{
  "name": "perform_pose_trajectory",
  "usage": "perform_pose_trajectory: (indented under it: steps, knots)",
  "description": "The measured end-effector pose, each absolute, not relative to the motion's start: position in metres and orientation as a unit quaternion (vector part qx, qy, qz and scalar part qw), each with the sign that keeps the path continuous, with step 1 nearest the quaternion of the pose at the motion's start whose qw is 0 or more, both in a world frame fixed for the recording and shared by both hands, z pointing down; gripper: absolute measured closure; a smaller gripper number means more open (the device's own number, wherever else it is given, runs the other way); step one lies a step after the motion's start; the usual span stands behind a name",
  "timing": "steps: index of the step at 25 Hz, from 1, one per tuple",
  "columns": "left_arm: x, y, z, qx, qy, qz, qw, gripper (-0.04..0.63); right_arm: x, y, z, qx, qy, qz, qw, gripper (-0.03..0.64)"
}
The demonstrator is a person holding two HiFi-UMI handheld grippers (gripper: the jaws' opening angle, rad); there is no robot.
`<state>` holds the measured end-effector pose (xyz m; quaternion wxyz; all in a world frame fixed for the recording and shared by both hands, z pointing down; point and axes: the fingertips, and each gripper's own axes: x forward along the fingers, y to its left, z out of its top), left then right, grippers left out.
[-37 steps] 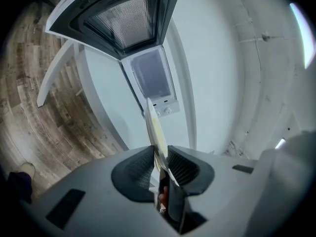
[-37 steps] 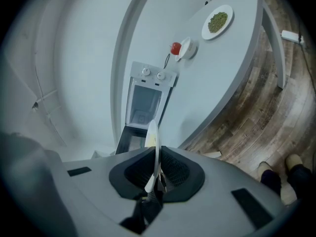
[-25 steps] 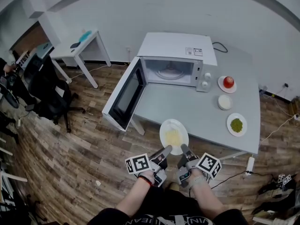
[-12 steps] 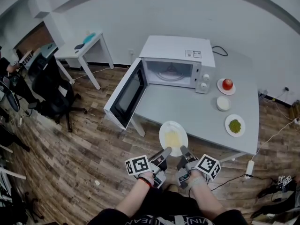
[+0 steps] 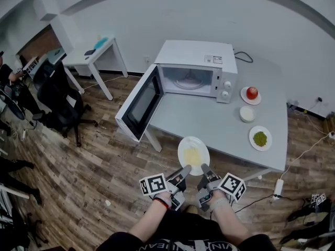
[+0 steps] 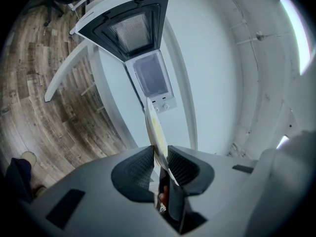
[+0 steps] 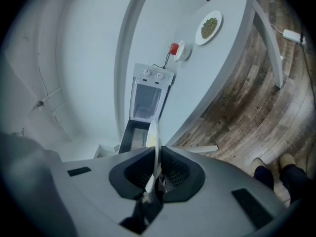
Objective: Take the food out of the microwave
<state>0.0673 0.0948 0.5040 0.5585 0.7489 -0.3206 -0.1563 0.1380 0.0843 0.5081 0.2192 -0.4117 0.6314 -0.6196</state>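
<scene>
The microwave [image 5: 196, 76] stands with its door [image 5: 137, 107] swung wide to the left. The round white plate [image 5: 193, 153], with a pale yellow heap of food at its middle, is out of the oven and held level over the near edge of the table [image 5: 209, 122]. The left gripper [image 5: 183, 170] pinches the plate's near rim. Just beside it, the right gripper [image 5: 204, 170] clamps the same rim. Both forearms reach forward side by side, with the grippers almost level.

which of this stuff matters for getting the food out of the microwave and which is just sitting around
In the job: plate of yellow food, clamped by left gripper and right gripper; open microwave.
Lying about: red fruit, white bowl, plate of greens, office chair.
</scene>
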Motion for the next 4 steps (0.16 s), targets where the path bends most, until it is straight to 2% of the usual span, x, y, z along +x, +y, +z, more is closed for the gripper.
perform_pose_trajectory:
  steps: [4]
  knots:
    - [0.0715, 0.1047, 0.5071, 0.748, -0.320, -0.150, 0.561, 0.515, 0.1427, 0.0938, 0.5118, -0.412, 0.632, -0.620, 0.216, 0.568]
